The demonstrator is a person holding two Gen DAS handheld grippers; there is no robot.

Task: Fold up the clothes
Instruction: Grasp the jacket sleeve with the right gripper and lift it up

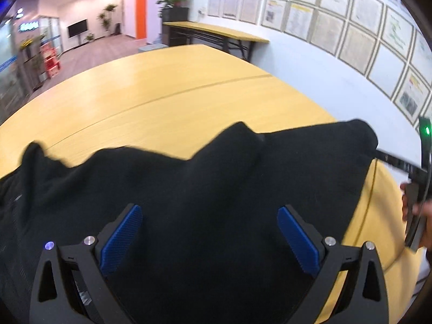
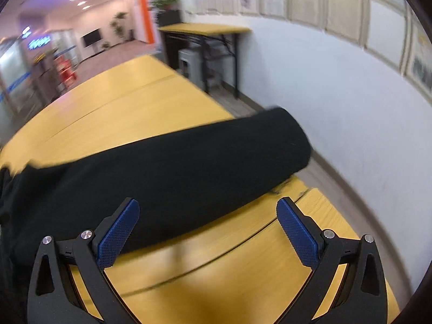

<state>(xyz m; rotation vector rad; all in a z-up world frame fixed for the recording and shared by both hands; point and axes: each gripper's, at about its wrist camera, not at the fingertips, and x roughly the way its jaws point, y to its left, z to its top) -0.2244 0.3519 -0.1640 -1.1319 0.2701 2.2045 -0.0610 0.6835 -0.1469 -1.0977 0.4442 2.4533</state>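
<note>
Spreading Black Cloth Over Yellow Table

Lying rumpled across the near side of the table [image 1: 167, 86], reaching its right edge: black garment [image 1: 205, 189]. Hovering above it, jaws wide apart, gripping nothing: left gripper [image 1: 209, 232], right gripper [image 2: 208, 229].

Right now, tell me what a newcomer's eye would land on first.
The black garment sprawls rumpled across the yellow table, filling the near foreground. Both hand-held grippers hang open above it, the left hand-held gripper over cloth, the right hand-held gripper at its edge.
</note>
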